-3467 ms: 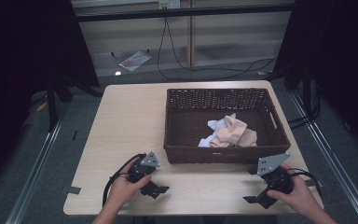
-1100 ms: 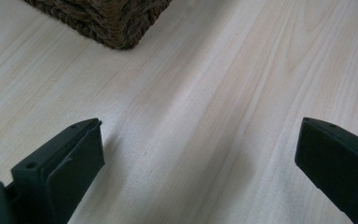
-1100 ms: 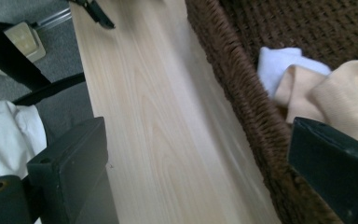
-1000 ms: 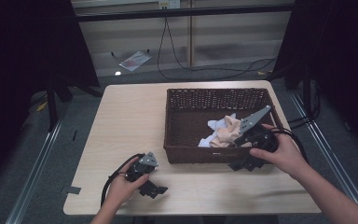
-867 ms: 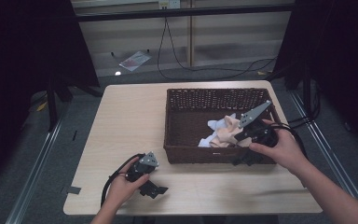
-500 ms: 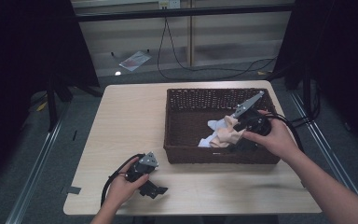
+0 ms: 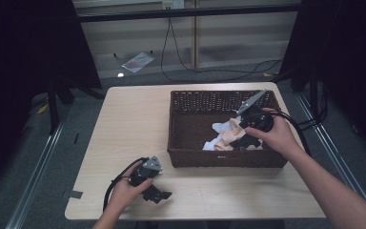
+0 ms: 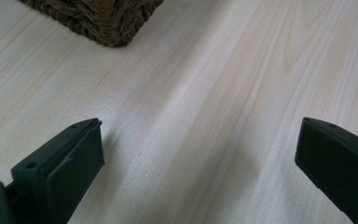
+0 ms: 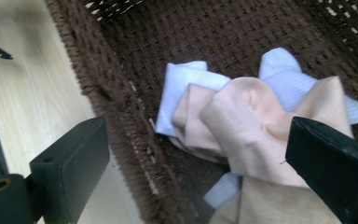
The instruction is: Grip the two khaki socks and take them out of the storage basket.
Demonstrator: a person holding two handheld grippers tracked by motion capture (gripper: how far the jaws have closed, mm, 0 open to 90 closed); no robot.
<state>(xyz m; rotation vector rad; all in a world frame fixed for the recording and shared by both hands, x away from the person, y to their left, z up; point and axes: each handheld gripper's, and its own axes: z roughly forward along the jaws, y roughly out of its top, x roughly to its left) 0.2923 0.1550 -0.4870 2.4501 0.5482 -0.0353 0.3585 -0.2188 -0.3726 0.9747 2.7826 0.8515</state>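
Right gripper (image 7: 240, 141) hangs over the near right part of the basket (image 7: 190, 157), right of centre in the high view, its jaws spread wide and gripping nothing. In the right gripper view one jaw sits at the lower left over the basket's woven wall and the other at the lower right over the pile of cloths (image 9: 256, 135), which fills the middle and right of that frame. The pile mixes peach and pale blue-white pieces, crumpled together on the basket floor; whether the jaws touch the cloth cannot be told.

Left gripper (image 7: 156, 194) rests low at the lower left of the high view, on the table (image 7: 128, 119), held by the person's left hand (image 7: 124, 191). Its jaws also stand wide apart with only bare wood between them, and a corner of the basket shows at the top left of the left gripper view.
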